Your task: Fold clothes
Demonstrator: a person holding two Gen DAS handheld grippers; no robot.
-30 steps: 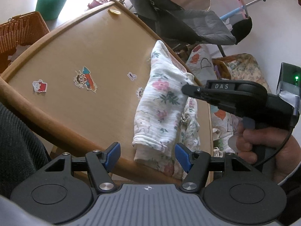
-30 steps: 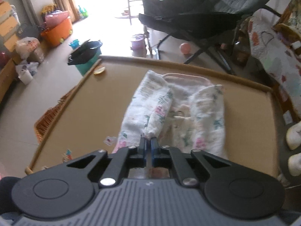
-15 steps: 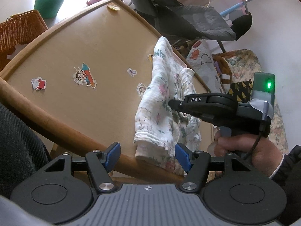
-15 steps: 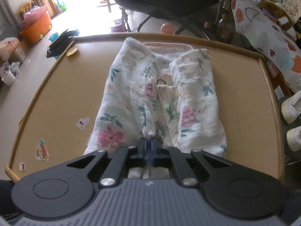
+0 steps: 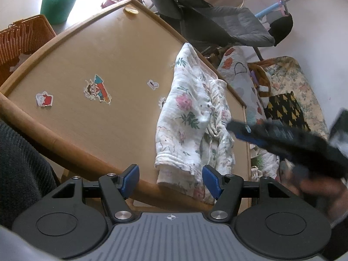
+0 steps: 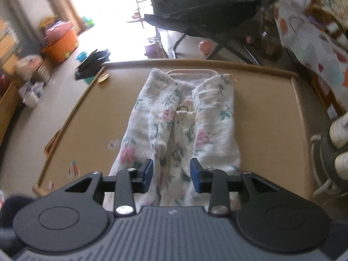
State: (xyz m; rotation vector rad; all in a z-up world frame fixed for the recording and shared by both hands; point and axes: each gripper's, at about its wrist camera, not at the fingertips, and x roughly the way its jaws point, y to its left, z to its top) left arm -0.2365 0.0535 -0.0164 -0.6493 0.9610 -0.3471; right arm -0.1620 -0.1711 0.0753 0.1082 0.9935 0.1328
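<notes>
Garment position: the floral muslin garment [image 6: 184, 117] lies lengthwise on the tan counter [image 6: 267, 113], both side panels folded in toward the centre line, its near hem hanging over the counter's front rim [image 5: 65, 143].

Left gripper [image 5: 171, 181]: blue-padded fingers [image 5: 130, 178] stand well apart, nothing between the pads. It hovers off the front rim, level with the garment's cuffed near corner, not touching the cloth.

Right gripper [image 6: 171, 175]: jaws are opening. The fingers [image 6: 148, 171] stand apart on either side of the garment's centre fold near the hem, and the pads do not press on the cloth. In the left wrist view this gripper [image 5: 237, 130] appears motion-blurred at the right of the garment, held by a hand [image 5: 322, 195].

Counter surface: cartoon stickers [image 5: 99, 88] are fixed left of the garment; a small yellow disc [image 5: 130, 10] lies at the far corner.

Containers:
- Green bin [image 5: 58, 4], on the floor beyond the counter, lined with a black bag; contents not visible.
- Woven orange-brown basket [image 5: 24, 37], on the floor beside the counter; something pale shows inside, too unclear to identify.
- Orange tub [image 6: 62, 45], on the floor at far left, piled with pink and mixed items, too blurred to identify.
</notes>
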